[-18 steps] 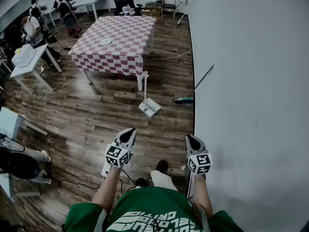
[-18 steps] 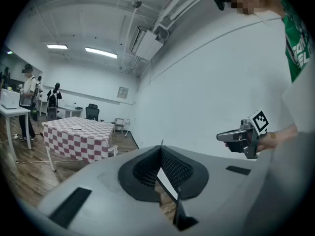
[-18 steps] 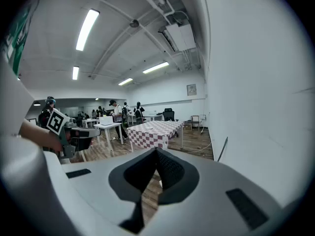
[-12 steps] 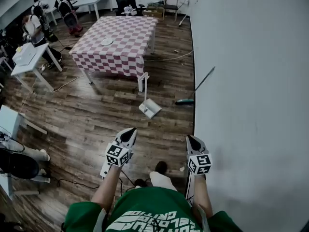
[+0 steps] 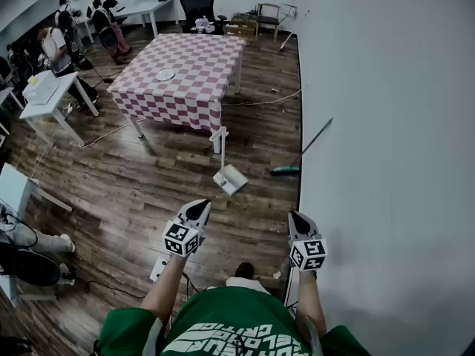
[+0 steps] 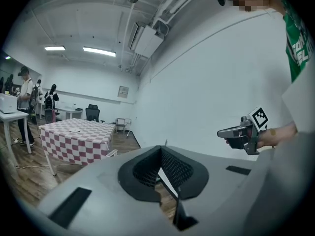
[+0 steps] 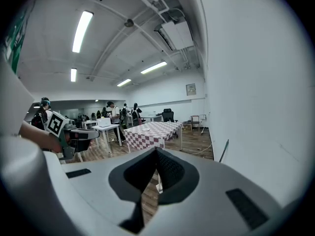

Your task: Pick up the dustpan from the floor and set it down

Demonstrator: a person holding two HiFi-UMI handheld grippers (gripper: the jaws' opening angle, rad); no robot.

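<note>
Dustpan: on the wooden floor, pan flat, long handle upright; just off the near corner of the checked worktop, not touching it.
Left claw: clenched on nothing; held over the floor, well short of the dustpan.
Right claw: clenched as well, empty; close beside the wall's foot.
Broom: leans on the white wall, head on the floor, right of the dustpan, apart from it.
Open room: plain boards run from both claws to the dustpan.
Cable: lies farther back, past the worktop's corner.
Left edge: white desks, well apart.
</note>
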